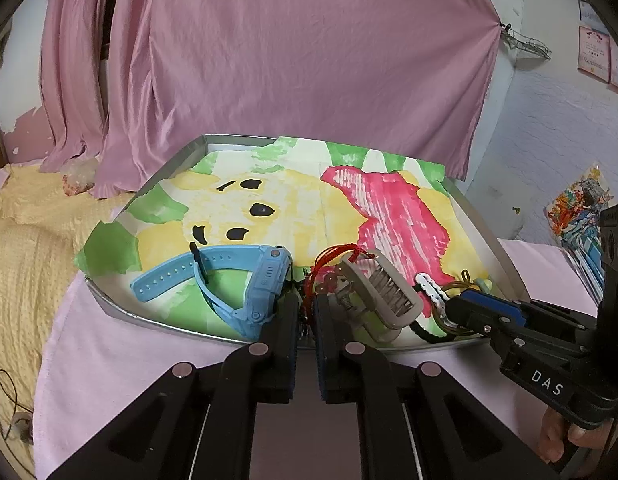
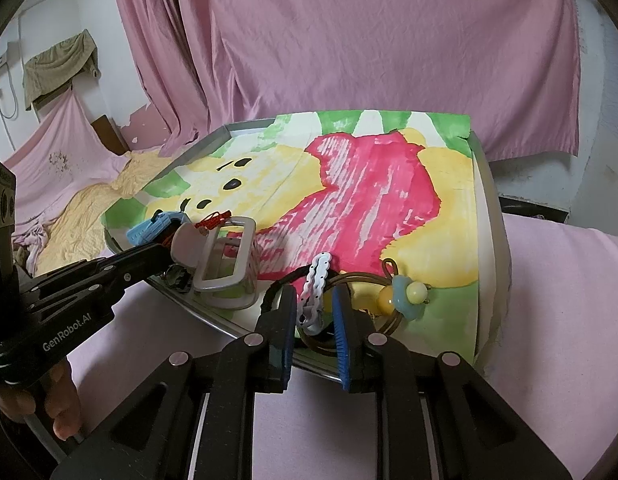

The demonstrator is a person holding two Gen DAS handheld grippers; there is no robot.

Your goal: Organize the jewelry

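A metal tray (image 1: 109,300) lined with a painted paper (image 1: 309,208) holds the jewelry near its front edge. My left gripper (image 1: 305,304) is nearly closed with a red cord bracelet (image 1: 329,254) running down between its fingers. A blue watch (image 1: 265,280) lies just left of it, a grey hair claw (image 1: 385,288) just right. In the right wrist view my right gripper (image 2: 315,300) clamps a white dotted hair clip (image 2: 317,276). A brown hair tie with blue and yellow beads (image 2: 407,296) lies beside its right finger. A black hair tie (image 2: 277,284) curls under the clip.
The tray (image 2: 213,312) rests on pink cloth (image 1: 149,360). A yellow blanket (image 1: 25,248) lies to the left and pink curtains (image 1: 289,60) hang behind. The two grippers work close together at the tray's front edge. A hand (image 2: 49,404) holds the left gripper's handle.
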